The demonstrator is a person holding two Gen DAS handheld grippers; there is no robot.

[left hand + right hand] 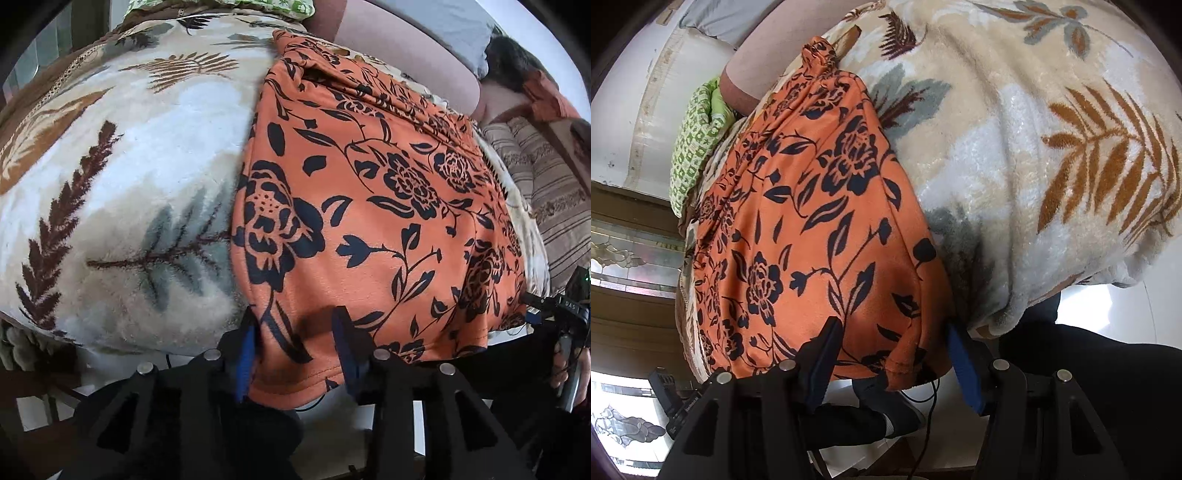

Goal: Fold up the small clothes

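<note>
Left gripper (299,332) held low, jaws parted wide, blue-padded fingers (248,343) spread either side of garment hem. Right gripper (892,343) held likewise, jaws spread, nothing clamped between them. In left wrist view, right hand (570,365) seen at far right, wrapped around its gripper handle. Dark-trousered leg (849,415) seen below.

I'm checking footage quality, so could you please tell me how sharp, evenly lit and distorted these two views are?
Left wrist: strong fisheye bulge, orange floral garment sharp, soft shadow near the left gripper. Right wrist: same distortion, blown-out window lower left, blanket sheen, right gripper dark.
</note>
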